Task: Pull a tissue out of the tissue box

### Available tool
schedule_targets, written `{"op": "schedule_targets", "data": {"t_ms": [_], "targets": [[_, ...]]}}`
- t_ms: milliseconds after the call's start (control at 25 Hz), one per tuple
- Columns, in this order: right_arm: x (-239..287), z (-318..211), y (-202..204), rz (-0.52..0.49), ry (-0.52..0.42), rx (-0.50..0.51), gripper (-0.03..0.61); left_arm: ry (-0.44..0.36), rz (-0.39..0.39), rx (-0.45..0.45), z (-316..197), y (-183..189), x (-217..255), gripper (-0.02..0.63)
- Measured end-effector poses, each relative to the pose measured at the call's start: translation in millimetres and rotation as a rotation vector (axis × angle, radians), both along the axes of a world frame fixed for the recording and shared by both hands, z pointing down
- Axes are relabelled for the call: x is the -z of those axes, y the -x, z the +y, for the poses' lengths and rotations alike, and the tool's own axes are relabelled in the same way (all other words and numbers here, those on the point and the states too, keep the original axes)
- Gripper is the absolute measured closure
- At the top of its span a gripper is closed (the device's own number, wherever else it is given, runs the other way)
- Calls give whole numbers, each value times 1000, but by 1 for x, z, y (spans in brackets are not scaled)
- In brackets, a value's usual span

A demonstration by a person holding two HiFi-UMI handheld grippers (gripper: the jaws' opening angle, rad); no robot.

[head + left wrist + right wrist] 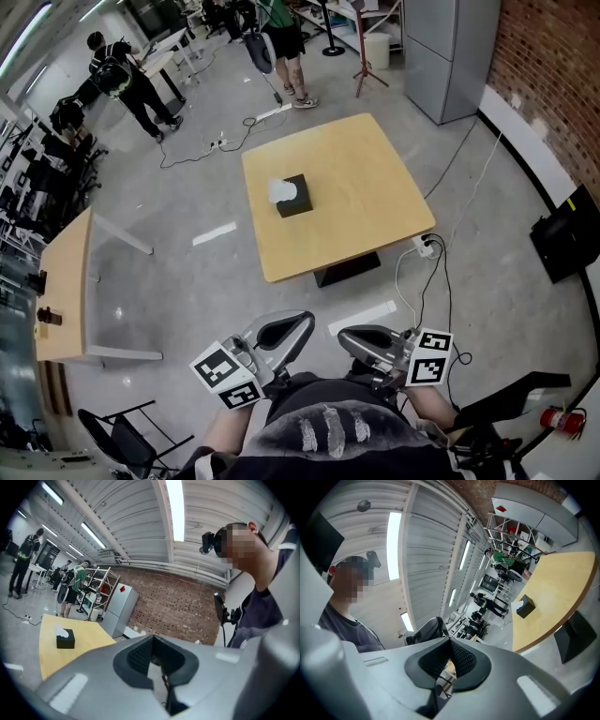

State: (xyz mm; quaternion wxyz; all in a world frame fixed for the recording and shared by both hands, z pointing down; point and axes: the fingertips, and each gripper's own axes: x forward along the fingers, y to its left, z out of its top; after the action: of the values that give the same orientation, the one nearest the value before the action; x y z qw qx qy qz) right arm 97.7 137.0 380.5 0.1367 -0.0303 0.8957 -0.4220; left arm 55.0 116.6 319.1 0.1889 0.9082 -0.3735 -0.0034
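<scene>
So the tissue box (294, 199) is nowhere near the fingers yet. It sits around the middle of the wooden table (361, 183), well out ahead of both sets of fingertips, with bare floor between them and the table's near edge. The white tissue (278, 190) pokes up out of the box's top, so I'd guess the grab has to come from above or from the side at that tuft. The box looks about cube-shaped to me, no real long axis to line up on. The left gripper (281, 330) and right gripper (364, 339) are both tucked in close to the person's body. The box lies roughly straight ahead of the left one and off to the left of the right one, so left seems slightly better placed. Both have their jaws clenched together with nothing between them, so whichever goes in needs to open first.
</scene>
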Motion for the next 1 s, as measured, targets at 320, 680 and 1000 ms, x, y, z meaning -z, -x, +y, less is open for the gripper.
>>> {"op": "schedule_targets", "data": {"t_ms": [320,680,1000], "targets": [[-16,-15,-12,28,19,-21,581,2,-19,-37,-18,-18,-9,612],[-16,-43,-11,112,-8,-89,581,-31,50,-72,-48,-8,-7,612],[-10,-63,32,177,-46,-62,581,-36,101,-37,-70,44,-3,612]]}}
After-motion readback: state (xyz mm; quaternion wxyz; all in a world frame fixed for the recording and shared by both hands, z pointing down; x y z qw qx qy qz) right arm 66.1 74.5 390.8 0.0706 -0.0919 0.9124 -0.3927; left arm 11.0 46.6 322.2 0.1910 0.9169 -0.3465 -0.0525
